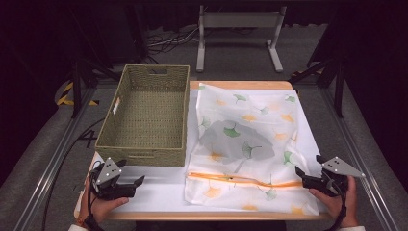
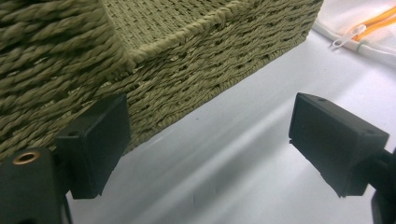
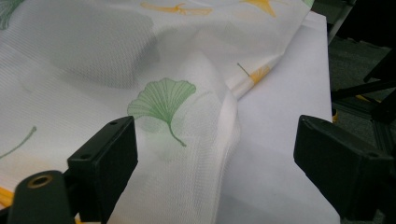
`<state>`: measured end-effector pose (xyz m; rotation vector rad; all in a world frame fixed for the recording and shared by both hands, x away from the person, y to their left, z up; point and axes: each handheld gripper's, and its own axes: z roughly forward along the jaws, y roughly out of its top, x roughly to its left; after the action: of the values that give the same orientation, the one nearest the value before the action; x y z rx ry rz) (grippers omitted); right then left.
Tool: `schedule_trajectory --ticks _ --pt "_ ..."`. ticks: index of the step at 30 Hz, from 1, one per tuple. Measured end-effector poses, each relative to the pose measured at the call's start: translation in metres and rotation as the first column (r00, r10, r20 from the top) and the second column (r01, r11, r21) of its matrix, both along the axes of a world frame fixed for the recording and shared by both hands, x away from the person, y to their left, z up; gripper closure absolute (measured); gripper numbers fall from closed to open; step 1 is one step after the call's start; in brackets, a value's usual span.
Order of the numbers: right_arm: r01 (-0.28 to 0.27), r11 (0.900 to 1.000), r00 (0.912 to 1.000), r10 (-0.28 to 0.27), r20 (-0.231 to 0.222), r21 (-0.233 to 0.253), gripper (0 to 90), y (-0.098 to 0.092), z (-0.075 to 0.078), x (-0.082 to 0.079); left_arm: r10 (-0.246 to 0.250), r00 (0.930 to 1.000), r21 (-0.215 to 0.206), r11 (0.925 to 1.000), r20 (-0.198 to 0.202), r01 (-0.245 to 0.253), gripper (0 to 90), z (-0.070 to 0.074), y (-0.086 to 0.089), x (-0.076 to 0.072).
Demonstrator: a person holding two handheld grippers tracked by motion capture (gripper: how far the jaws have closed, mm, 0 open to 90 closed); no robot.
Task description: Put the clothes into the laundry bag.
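Observation:
A white mesh bag printed with green and orange ginkgo leaves lies flat on the right half of the table, a grey item dimly visible inside it. Its orange zipper runs along the near edge, and the zipper pull appears in the left gripper view. A woven olive basket stands empty on the left. My left gripper is open just in front of the basket's near wall. My right gripper is open at the bag's right edge, with nothing between the jaws.
The white table top has bare room between the basket and the near edge. Metal rails run along both sides of the table. A grey stand and cables lie on the floor beyond.

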<state>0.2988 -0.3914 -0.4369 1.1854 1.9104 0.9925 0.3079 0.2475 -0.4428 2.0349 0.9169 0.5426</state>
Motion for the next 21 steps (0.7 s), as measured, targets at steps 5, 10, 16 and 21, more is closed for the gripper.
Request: schedule_trajectory --ticks 5,10,16,21 --pt "-0.005 1.000 1.0000 0.005 0.002 -0.014 14.7 0.0010 -0.0019 -0.0057 -0.002 1.0000 0.000 1.0000 0.005 0.002 13.6 0.0008 0.0001 -0.0010" --pt "-0.017 0.999 0.9998 0.017 0.013 -0.027 14.9 0.0042 -0.0005 -0.0064 0.005 1.0000 0.002 1.0000 0.002 -0.005 13.6 0.0005 0.0003 0.0009" --pt "-0.028 0.999 0.9995 0.028 0.017 -0.036 14.8 0.0069 -0.0002 -0.0055 0.021 0.9998 0.003 0.9998 0.002 -0.021 13.5 0.0007 0.0013 0.0013" --pt "-0.037 0.999 0.9991 0.037 0.022 -0.030 14.8 0.0078 0.0004 -0.0063 0.028 0.9996 0.000 0.9996 0.002 -0.028 13.4 0.0007 0.0019 0.0017"
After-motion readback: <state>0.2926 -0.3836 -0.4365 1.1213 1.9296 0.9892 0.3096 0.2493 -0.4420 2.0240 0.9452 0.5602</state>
